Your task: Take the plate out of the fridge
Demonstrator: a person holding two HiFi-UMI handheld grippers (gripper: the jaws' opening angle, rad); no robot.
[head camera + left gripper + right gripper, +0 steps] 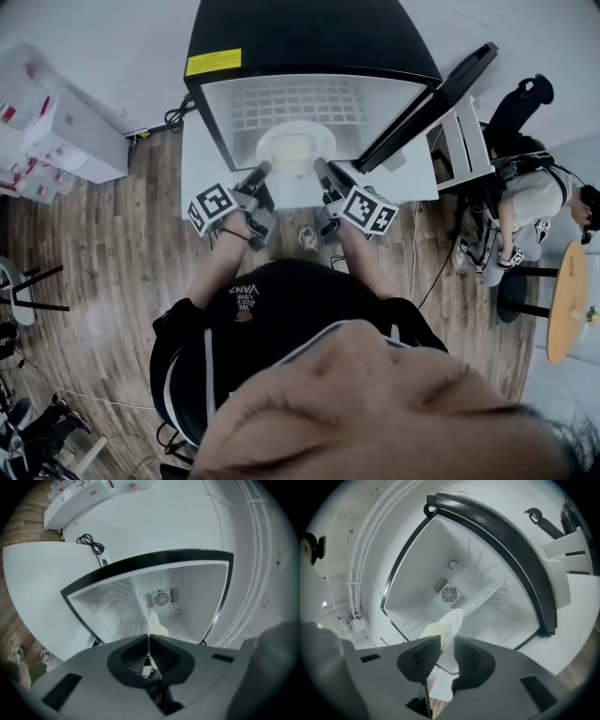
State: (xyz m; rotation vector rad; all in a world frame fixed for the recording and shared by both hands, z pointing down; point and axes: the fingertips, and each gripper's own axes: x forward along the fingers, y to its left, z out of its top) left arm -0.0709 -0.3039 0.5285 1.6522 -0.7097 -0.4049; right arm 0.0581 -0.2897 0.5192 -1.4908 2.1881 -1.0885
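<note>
The left gripper (262,169) was clamped narrowly on the left rim of the plate (295,147), which was at the front edge of the open fridge (309,37). The right gripper (320,167) pinched the plate's right rim.

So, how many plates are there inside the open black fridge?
1. The round white plate with a pale yellow centre is at the black fridge's front opening, between the left gripper and the right gripper, which both clamp its rim. No other plate shows.
</note>
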